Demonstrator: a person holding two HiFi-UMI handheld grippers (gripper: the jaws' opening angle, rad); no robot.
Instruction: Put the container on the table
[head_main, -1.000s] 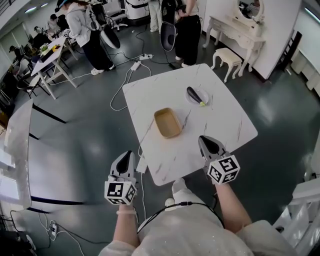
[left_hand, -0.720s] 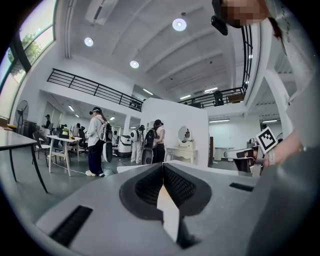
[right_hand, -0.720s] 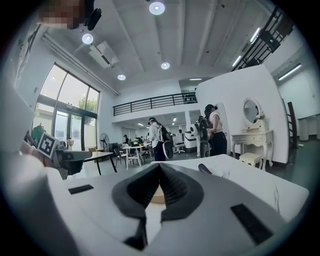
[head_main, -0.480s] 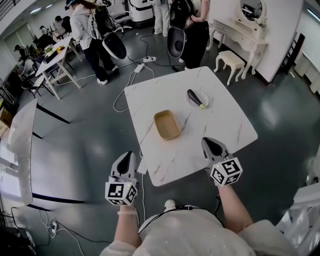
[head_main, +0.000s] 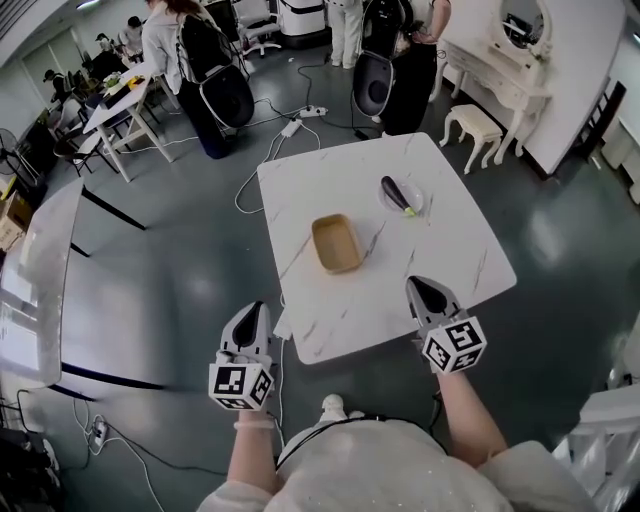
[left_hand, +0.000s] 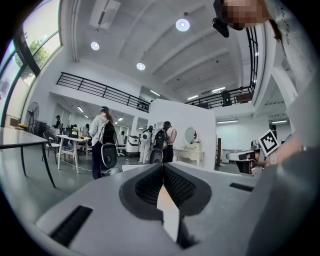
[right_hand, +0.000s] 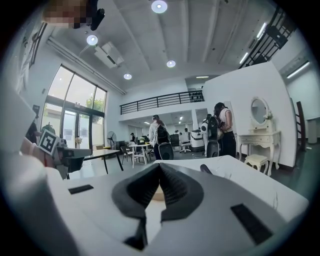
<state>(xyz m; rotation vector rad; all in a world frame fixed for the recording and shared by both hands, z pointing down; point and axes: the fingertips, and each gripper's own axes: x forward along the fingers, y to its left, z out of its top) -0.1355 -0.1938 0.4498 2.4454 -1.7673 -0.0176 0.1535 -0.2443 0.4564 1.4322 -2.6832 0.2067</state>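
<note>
A shallow tan container (head_main: 336, 243) stands empty near the middle of the white marble table (head_main: 450, 255). My left gripper (head_main: 255, 309) hangs shut and empty just off the table's near left edge, over the floor. At the table's near right edge my right gripper (head_main: 419, 286) is also shut on nothing. In the left gripper view the left gripper (left_hand: 162, 167) points level toward the room. The right gripper (right_hand: 159, 166) points across the tabletop, and a sliver of the tan container (right_hand: 157, 194) shows behind its closed jaws.
A dark eggplant (head_main: 396, 193) lies on a small plate at the table's far side. Cables (head_main: 262, 160) trail over the floor behind the table. People with backpacks (head_main: 205, 75) stand at the back. A white dressing table and stool (head_main: 478, 125) are at the far right, and a glass-topped table (head_main: 45, 270) at the left.
The head view has drifted, so the table sits slightly higher in the picture. Both grippers stay shut and drift only a little. The container has not moved on the table.
</note>
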